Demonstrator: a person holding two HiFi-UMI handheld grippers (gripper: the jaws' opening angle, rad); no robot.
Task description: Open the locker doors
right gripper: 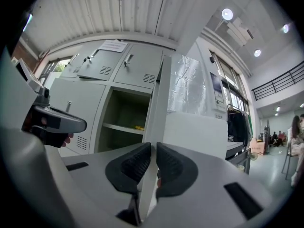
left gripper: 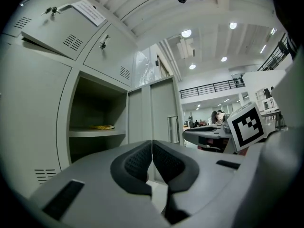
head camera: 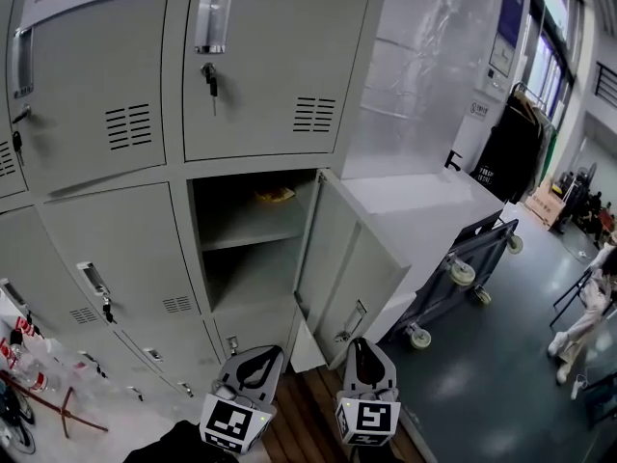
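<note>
A grey locker bank (head camera: 106, 114) fills the head view. One middle compartment (head camera: 253, 239) stands open, its door (head camera: 352, 268) swung out to the right, and a yellow item (head camera: 276, 195) lies on its upper shelf. My right gripper (right gripper: 153, 148) is shut on the thin edge of that door (right gripper: 161, 103), which runs up between the pads. The right gripper (head camera: 364, 347) sits at the door's lower edge. My left gripper (left gripper: 152, 144) is shut with nothing between its pads and hangs in front of the open compartment (left gripper: 95, 122), left of the door (left gripper: 161, 113).
The neighbouring doors are closed, and keys hang in the upper locks (head camera: 210, 75). A grey wheeled cart (head camera: 463, 268) stands right of the lockers, with a rack of dark clothes (head camera: 511, 152) behind it. A person (head camera: 583, 316) stands at the far right. Red items (head camera: 29, 374) lie at the lower left.
</note>
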